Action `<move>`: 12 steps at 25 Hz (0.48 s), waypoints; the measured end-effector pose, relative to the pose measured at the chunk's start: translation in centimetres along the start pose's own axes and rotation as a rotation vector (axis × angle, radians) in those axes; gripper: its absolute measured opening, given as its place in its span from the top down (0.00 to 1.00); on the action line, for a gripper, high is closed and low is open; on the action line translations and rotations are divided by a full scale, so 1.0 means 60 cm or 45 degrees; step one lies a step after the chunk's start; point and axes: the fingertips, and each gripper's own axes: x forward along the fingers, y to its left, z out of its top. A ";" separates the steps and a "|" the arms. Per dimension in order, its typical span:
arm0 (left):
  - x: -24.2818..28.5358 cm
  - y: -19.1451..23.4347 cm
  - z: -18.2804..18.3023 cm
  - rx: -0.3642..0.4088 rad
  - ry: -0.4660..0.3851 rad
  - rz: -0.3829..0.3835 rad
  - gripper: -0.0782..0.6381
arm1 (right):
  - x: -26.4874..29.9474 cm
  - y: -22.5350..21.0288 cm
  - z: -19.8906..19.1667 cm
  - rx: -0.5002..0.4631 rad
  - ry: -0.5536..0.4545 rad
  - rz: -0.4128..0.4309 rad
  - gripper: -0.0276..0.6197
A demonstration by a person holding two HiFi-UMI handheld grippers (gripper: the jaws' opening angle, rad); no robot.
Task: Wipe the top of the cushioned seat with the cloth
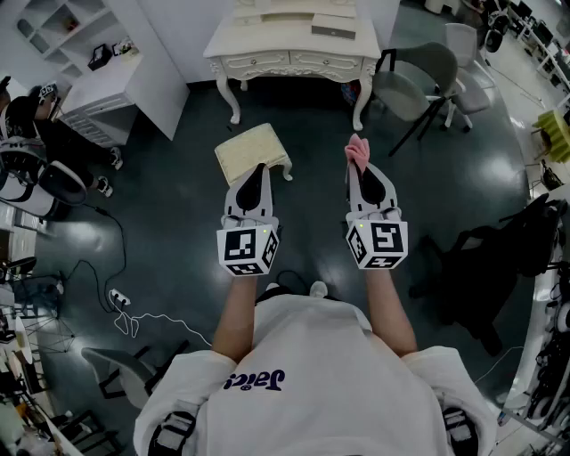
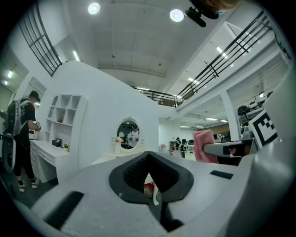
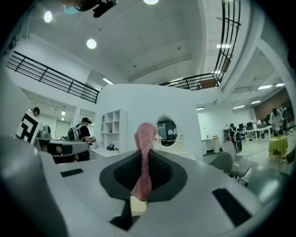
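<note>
two grippers out front. my left gripper (image 1: 257,171) is closed on nothing; my right gripper (image 1: 356,167) pinches the pink cloth (image 1: 357,150), which pokes out past its tips. the cushioned seat (image 1: 254,150) sits just beyond my left tips at twelve o'clock, apart from the cloth. farther at twelve stands a white dressing table (image 1: 294,55); at ten, cubby shelves (image 1: 49,22) hold a few small items.

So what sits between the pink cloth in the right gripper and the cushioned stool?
Only bare dark floor. The head view shows it between the stool and the cloth clamped in the right gripper.
</note>
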 end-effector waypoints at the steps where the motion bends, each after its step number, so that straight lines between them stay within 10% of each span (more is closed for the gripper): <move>1: -0.006 -0.002 -0.005 -0.005 0.006 0.014 0.88 | -0.001 0.002 -0.004 0.005 0.007 0.016 0.92; 12: 0.030 0.086 -0.078 -0.044 0.081 0.094 0.88 | 0.124 0.074 -0.063 0.059 0.051 0.195 0.92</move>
